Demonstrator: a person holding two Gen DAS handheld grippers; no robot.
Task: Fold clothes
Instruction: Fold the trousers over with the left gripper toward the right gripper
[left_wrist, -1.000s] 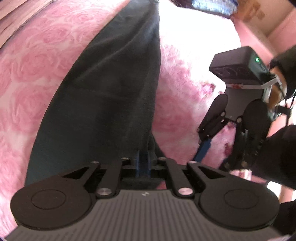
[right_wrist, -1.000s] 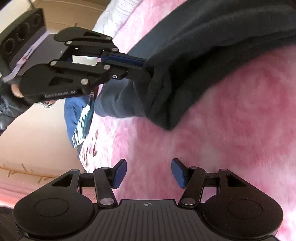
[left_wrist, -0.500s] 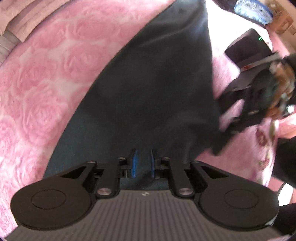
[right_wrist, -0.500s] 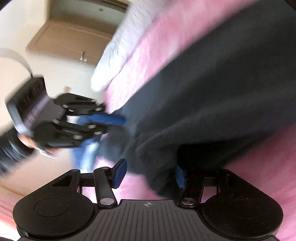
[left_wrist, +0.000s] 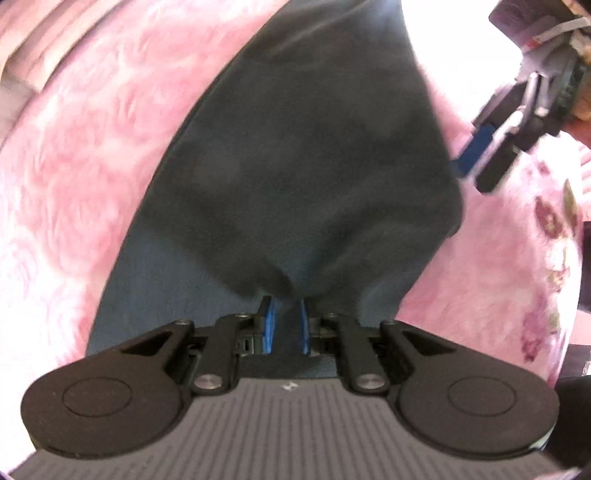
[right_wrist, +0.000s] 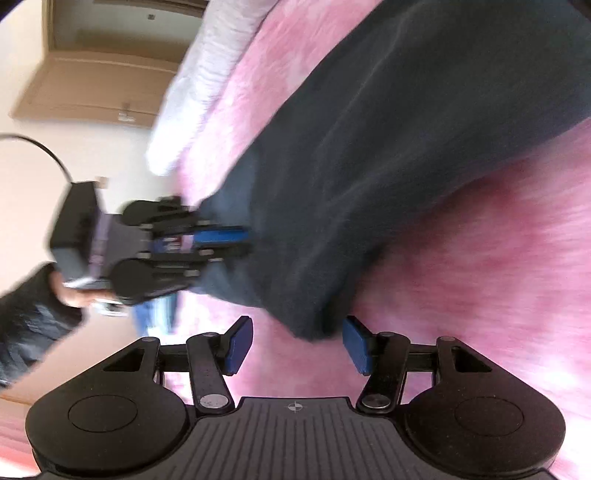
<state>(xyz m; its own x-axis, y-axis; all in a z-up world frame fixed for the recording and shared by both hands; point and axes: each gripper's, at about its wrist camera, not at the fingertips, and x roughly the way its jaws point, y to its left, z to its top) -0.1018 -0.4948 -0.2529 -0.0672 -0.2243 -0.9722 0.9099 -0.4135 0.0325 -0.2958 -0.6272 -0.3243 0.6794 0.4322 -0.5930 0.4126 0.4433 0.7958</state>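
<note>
In the left wrist view a pink blanket (left_wrist: 74, 177) with a rose pattern fills the left side. A dark garment (left_wrist: 306, 147) lies on it, running from the top of the frame down to the left gripper (left_wrist: 287, 325). Its near end is bunched into a fold that hangs over the tips of the blue pads (left_wrist: 270, 323). The jaws stand narrow with a small gap between them, and dark cloth shows in that gap, but whether the pads pinch it cannot be told. To the right, past the garment's edge, the right gripper (left_wrist: 476, 155) shows blurred, one blue finger close beside the cloth; a floral sheet (left_wrist: 546, 229) lies at the far right.

In the right wrist view a door (right_wrist: 103, 74) and pale wall sit at the upper left, with a white pillow (right_wrist: 207, 74) beside the blanket (right_wrist: 498, 258). Below, a hand (right_wrist: 79, 295) in a dark sleeve (right_wrist: 26, 332) holds the left gripper (right_wrist: 236, 236), blurred, its blue pads against the garment's (right_wrist: 388, 147) end. The garment stretches diagonally to the upper right. Its lower corner droops between the right gripper's (right_wrist: 295, 343) pads (right_wrist: 240, 343), which stand wide apart and do not clamp it.
</note>
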